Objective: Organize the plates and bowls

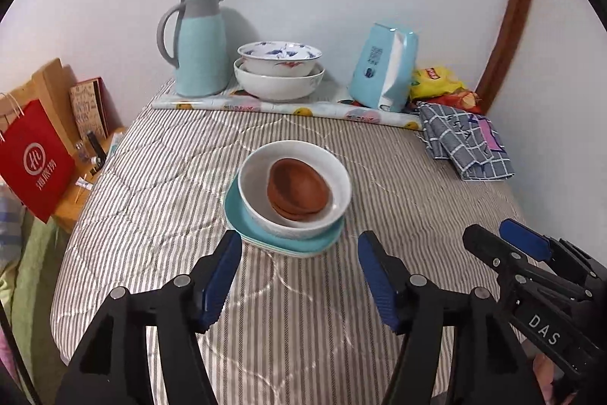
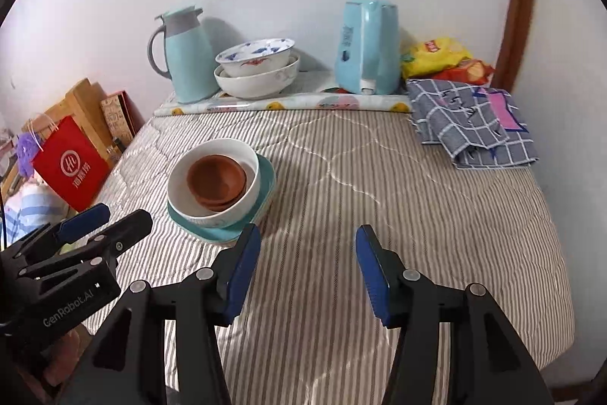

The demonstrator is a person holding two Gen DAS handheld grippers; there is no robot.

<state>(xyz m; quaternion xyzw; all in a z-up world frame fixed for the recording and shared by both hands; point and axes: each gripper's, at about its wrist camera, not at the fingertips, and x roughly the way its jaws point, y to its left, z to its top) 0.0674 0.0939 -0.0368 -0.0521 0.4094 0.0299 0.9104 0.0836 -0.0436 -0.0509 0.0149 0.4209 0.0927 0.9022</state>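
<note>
A white bowl (image 1: pixel 341 177) holding stacked brown dishes (image 1: pixel 297 190) sits on teal plates (image 1: pixel 242 221) in the middle of the striped bed cover. The same stack shows in the right wrist view: white bowl (image 2: pixel 250 188), brown dishes (image 2: pixel 216 181), teal plates (image 2: pixel 265 173). A blue-patterned bowl (image 1: pixel 280 57) rests in a larger white bowl (image 1: pixel 277 86) at the back by the wall. My left gripper (image 1: pixel 299 260) is open and empty just in front of the plates. My right gripper (image 2: pixel 307 257) is open and empty, to the right of the stack.
A teal thermos jug (image 1: pixel 199 52), a blue tissue pack (image 1: pixel 383 67) and snack bags (image 1: pixel 436 82) stand at the back. A checked cloth (image 1: pixel 463 143) lies at the right. A red paper bag (image 1: pixel 36 166) and boxes sit left of the bed.
</note>
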